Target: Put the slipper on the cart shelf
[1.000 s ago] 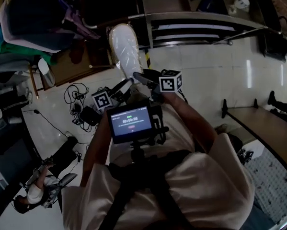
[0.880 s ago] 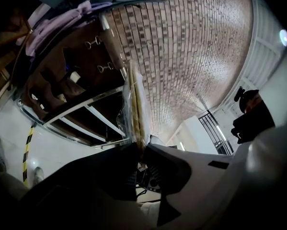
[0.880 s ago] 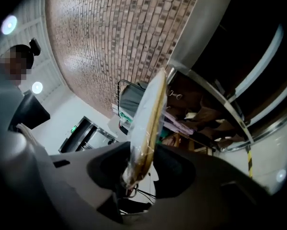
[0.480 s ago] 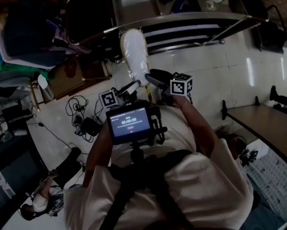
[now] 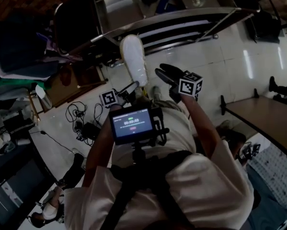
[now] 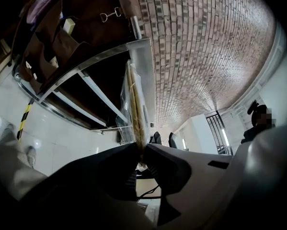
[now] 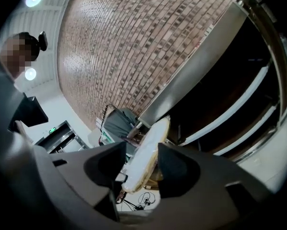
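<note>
The slipper (image 5: 133, 57) hangs in the air just in front of the cart (image 5: 191, 15), toe toward its lower shelf. The left gripper (image 6: 139, 146) is clamped on the heel end, edge-on. The right gripper (image 7: 141, 148) stands with its jaws apart on the side farther from the cart's handle end, and the slipper shows in the gap unpinched. The slipper looks light, thin and floppy, so a hold across the sole's rim near mid-length would likely keep it from drooping.

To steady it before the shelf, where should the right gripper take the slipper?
Probably the long edge of the slipper, near mid-length, from its right side. It is flat, pinched only at its near end by the left gripper, so the far end hangs free; the open right gripper faces it.
</note>
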{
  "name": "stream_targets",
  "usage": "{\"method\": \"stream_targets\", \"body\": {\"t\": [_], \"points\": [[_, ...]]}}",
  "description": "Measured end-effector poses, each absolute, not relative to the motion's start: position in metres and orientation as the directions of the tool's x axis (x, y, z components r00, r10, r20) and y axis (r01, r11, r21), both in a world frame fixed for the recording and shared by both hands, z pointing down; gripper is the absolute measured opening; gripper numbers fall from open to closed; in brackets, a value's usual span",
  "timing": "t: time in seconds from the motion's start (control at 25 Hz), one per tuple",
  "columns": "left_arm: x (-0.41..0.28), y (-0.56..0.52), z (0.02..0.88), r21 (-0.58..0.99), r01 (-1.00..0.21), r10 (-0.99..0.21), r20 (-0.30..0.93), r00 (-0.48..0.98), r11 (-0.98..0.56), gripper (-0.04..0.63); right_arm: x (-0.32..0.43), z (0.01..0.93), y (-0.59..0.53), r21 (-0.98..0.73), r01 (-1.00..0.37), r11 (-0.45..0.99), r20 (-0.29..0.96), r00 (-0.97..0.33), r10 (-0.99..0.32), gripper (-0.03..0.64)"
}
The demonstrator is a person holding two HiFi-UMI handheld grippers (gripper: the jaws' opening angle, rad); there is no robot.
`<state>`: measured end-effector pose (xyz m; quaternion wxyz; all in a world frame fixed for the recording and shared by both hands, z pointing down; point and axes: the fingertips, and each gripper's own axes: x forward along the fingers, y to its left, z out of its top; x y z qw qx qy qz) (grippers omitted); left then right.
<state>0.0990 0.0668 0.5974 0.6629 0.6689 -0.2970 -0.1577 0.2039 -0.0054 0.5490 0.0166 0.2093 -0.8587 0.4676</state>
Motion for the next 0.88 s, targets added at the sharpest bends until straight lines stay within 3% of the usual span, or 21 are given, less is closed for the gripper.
{"method": "stream_targets", "body": {"t": [0.56, 0.88], "points": [[0.094, 0.019, 0.653, 0.975, -0.17, -0.512, 0.221, 0.83, 0.145, 0.054, 0.205, 0.545, -0.047, -0.636, -0.592, 0.496, 0.372, -0.797, -0.475, 0.196], [0.108, -0.008, 0.659, 0.985, -0.134, -0.513, 0.171, 0.841, 0.108, 0.054, 0.216, 0.547, -0.075, -0.636, -0.586, 0.502, 0.364, -0.801, -0.475, 0.196]]}}
